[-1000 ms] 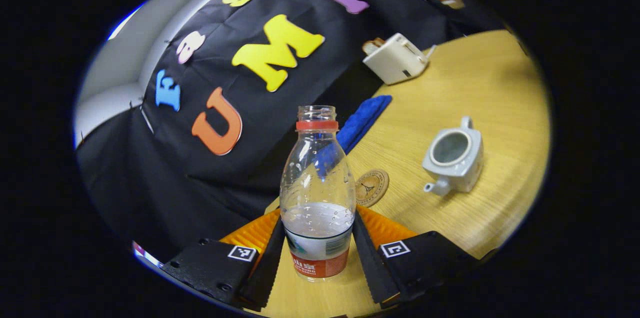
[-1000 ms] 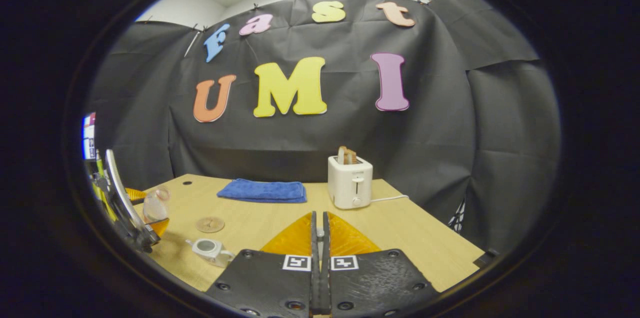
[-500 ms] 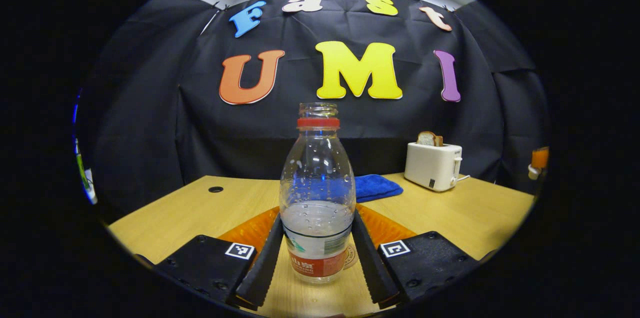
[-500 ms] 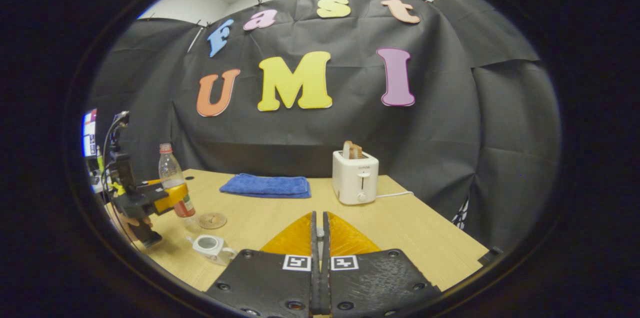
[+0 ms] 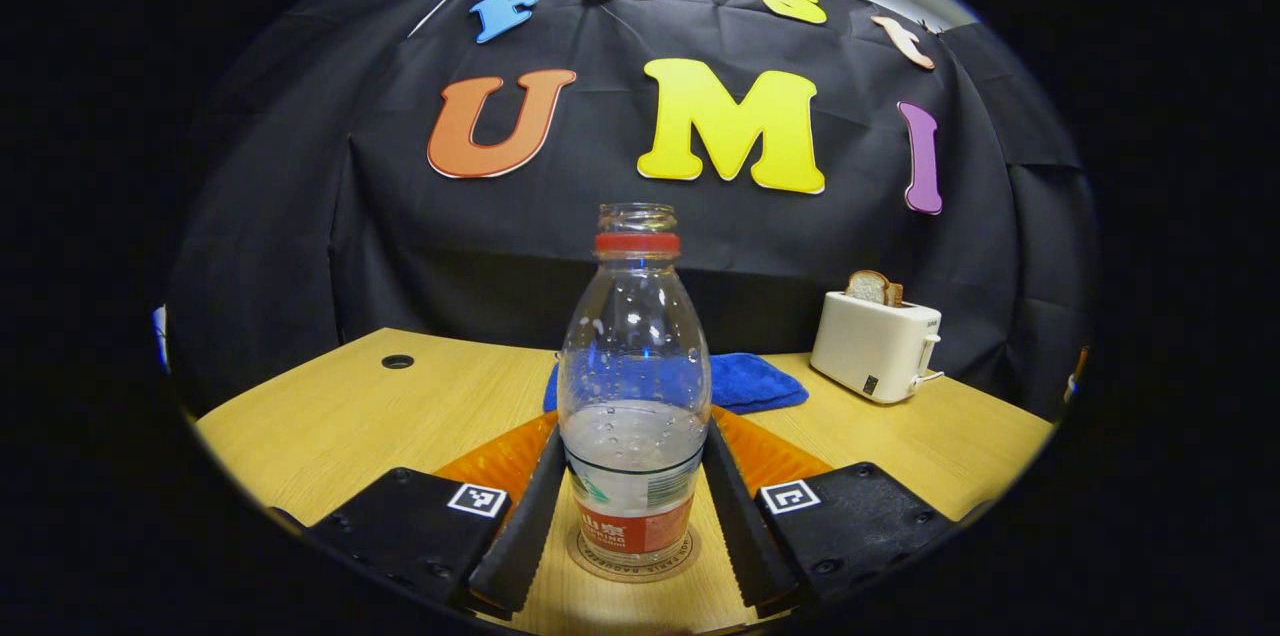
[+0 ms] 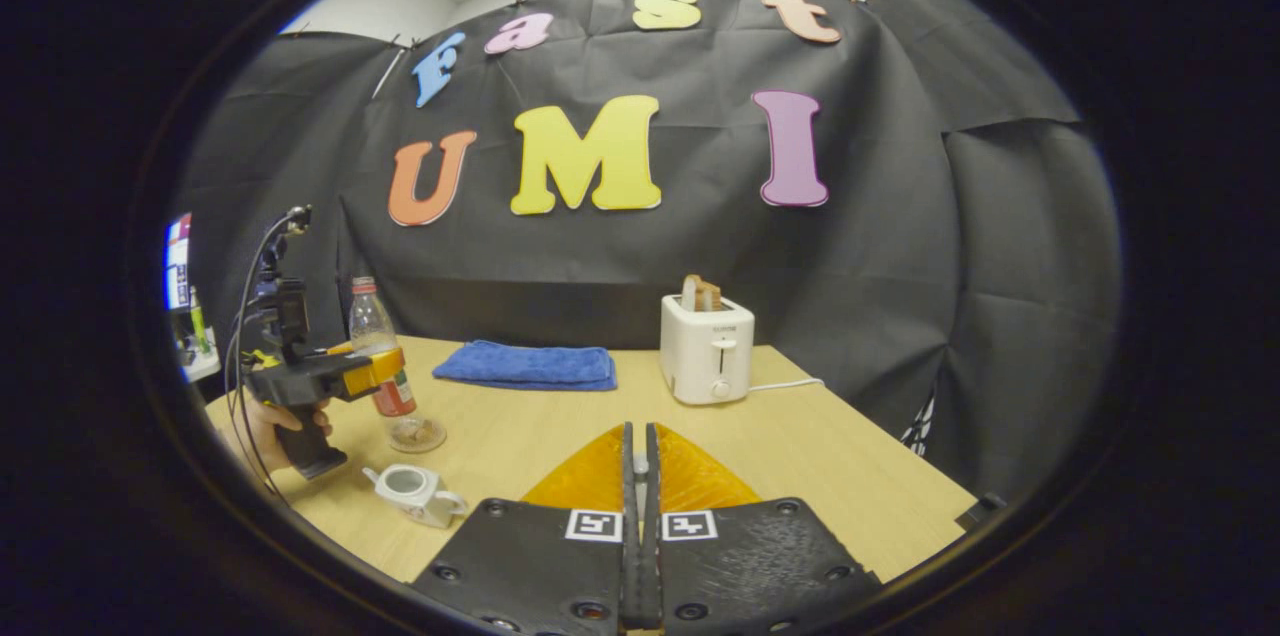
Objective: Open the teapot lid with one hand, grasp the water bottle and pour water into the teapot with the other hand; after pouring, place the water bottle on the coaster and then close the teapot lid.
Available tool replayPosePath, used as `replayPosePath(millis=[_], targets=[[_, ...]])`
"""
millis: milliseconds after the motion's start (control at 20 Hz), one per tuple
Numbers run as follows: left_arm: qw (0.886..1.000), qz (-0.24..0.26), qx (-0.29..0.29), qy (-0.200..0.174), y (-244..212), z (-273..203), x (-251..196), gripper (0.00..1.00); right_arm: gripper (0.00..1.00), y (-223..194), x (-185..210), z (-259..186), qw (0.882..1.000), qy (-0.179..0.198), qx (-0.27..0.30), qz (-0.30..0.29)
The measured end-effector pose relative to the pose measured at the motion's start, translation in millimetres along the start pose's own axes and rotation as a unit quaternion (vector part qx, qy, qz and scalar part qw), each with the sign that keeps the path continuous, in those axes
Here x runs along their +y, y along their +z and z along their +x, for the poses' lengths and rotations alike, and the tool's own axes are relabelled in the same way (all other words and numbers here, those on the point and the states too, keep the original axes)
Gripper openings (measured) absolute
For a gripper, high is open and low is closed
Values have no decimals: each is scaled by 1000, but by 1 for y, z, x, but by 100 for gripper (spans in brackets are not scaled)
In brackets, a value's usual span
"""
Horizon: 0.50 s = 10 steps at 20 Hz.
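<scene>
A clear water bottle [image 5: 633,396] with a red neck ring and no cap stands upright, part full, between the fingers of my left gripper [image 5: 633,431], which is shut on it. Its base is over the round coaster [image 5: 632,561]; I cannot tell whether it touches. In the right gripper view the bottle [image 6: 378,346], the left gripper [image 6: 375,371] and the hand [image 6: 260,426] holding it are at the left, above the coaster [image 6: 418,436]. The white teapot [image 6: 410,491] sits lidless in front of them. My right gripper [image 6: 640,436] is shut, fingers pressed together.
A white toaster [image 5: 878,346] [image 6: 706,361] with bread in it stands at the back of the wooden table [image 5: 330,416]. A folded blue towel [image 5: 750,381] [image 6: 527,366] lies beside it. The table's right edge [image 6: 900,506] is close to my right gripper.
The bottle swung from tilted to upright, then moved over and down onto the coaster. My right gripper stayed shut and nearly still.
</scene>
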<state>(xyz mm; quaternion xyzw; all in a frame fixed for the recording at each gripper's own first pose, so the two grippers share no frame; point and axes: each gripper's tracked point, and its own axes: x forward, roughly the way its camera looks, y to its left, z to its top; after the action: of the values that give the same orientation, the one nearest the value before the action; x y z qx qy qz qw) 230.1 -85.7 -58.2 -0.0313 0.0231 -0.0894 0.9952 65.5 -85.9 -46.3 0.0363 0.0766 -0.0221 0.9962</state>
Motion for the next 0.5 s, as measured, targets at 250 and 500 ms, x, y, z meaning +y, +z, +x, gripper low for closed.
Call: replayPosePath(millis=[250, 500], targets=[[1000, 13, 7, 2, -9, 5, -7, 77, 0, -2, 4, 0, 1000, 2, 1, -6], [999, 40, 8, 1, -10, 4, -13, 78, 0, -5, 5, 1, 1000, 3, 4, -5]])
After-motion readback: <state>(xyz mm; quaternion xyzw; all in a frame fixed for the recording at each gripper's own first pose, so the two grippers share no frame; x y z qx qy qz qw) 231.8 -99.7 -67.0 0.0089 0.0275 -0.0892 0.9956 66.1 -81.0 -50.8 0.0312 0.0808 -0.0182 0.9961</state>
